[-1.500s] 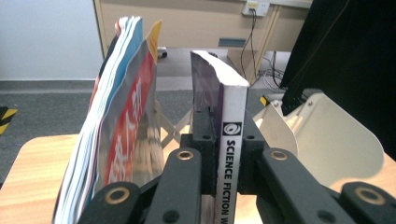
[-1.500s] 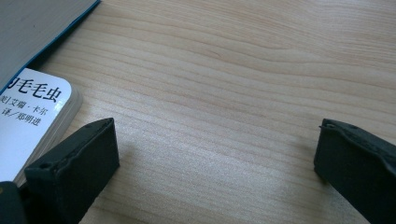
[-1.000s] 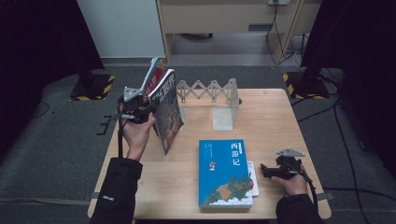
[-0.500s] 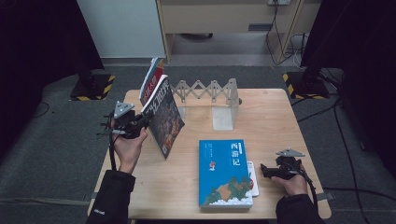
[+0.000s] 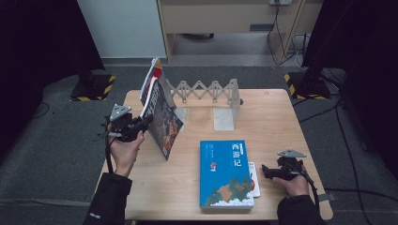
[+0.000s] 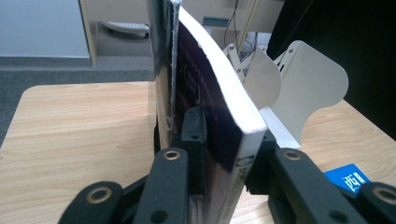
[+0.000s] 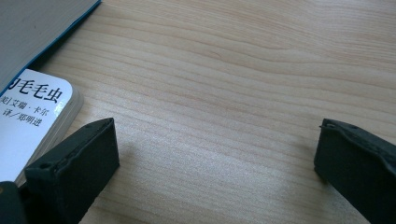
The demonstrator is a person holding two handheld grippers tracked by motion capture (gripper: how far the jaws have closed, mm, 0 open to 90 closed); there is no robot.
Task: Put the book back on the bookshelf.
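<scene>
1. The left gripper (image 5: 141, 125) sits at the left edge of the wooden table (image 5: 281, 122), held in the person's left hand (image 5: 124, 150). Its jaws are clamped on the lower edge of a dark-covered book (image 5: 162, 117), one jaw on each cover, as the left gripper view shows (image 6: 224, 140).
2. The dark-covered book stands on its edge ahead of that gripper and leans away from it toward the white accordion book rack (image 5: 206, 91), with its top by the rack's left end.
3. Behind the held book, on the far side from the gripper, a second book with a red-and-white cover (image 5: 150, 82) leans the same way; whether the two touch I cannot tell.
4. Beyond the gripped book in the left gripper view, the rack's white end plates (image 6: 308, 88) stand upright, just past the book's page edge.
5. To the right of the left gripper, well apart, a blue book (image 5: 225, 173) lies flat with its cover up. It lies partly on a small white book (image 5: 253, 178), whose edge pokes out on the side facing the right gripper.
6. The right gripper (image 5: 268, 172) rests low over the table near the front right corner, in the person's right hand (image 5: 293, 183). Its jaws stand wide apart with nothing between them, over bare wood (image 7: 219, 140).
7. The small white book (image 7: 32, 112) lies just beside that gripper's left jaw.
</scene>
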